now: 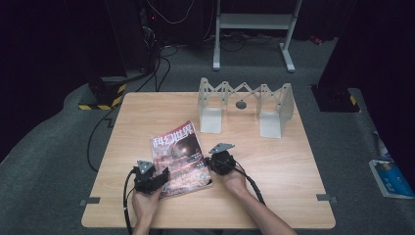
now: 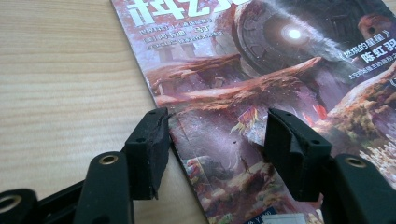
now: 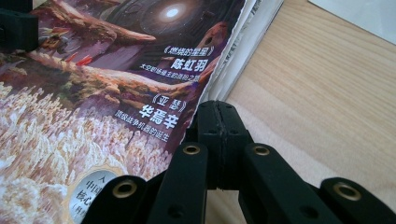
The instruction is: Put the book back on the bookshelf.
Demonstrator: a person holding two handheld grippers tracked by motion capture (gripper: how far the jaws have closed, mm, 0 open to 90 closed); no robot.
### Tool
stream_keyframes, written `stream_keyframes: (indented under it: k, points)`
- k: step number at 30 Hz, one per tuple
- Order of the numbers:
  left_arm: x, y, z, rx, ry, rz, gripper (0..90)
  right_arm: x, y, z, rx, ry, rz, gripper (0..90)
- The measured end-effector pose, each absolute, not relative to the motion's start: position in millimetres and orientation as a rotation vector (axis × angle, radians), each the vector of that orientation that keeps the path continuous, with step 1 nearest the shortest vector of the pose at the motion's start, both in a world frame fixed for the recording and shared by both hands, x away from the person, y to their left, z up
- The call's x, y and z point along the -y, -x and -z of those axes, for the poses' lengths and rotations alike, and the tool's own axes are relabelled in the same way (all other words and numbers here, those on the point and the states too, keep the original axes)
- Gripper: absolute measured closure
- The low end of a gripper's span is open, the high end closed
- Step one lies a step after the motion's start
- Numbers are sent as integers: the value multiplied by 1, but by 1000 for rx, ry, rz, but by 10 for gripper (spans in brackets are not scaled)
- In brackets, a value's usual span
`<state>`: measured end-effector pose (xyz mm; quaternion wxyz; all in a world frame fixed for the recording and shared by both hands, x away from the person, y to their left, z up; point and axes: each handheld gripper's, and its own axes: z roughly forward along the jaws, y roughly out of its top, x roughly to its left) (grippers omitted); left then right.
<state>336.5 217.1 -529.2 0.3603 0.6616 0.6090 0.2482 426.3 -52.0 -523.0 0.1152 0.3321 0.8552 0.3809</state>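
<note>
A magazine [image 1: 178, 156] with a reddish science-fiction cover lies flat on the wooden table [image 1: 274, 166], near its front. My left gripper [image 1: 163, 175] is at the magazine's near left corner. In the left gripper view it [image 2: 217, 140] stands open astride the spine edge of the magazine [image 2: 243, 70], one jaw over bare wood and the other over the cover. My right gripper [image 1: 210, 161] is at the magazine's right edge. In the right gripper view its jaws [image 3: 219, 119] are shut pad to pad beside the slightly lifted cover edge of the magazine [image 3: 116, 84]. No page shows between them.
A grey folding rack [image 1: 244, 100] stands at the back of the table with a small dark round thing [image 1: 241, 104] under its middle. A white metal frame [image 1: 254, 22] stands on the floor beyond. A blue and white object [image 1: 391, 177] lies on the floor at the right.
</note>
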Motion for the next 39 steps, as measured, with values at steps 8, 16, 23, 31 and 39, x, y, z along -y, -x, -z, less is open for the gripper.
stream_keyframes:
  k: [8,16,23,31,39]
  points:
    - [-212,-321,528,-1567,-1722,-626,415,60,-412,523,-2522,-937,-1125,897]
    - [-208,-315,528,-1559,-1730,-621,416,64,-404,523,-2530,-911,-1117,897]
    - [-203,-311,526,-1553,-1747,-610,416,71,-397,523,-2532,-902,-1123,897]
    - [-194,-311,526,-1523,-1774,-591,416,84,-391,523,-2542,-885,-1122,897]
    - [-182,-312,526,-1497,-1790,-581,418,99,-384,523,-2529,-889,-1119,896]
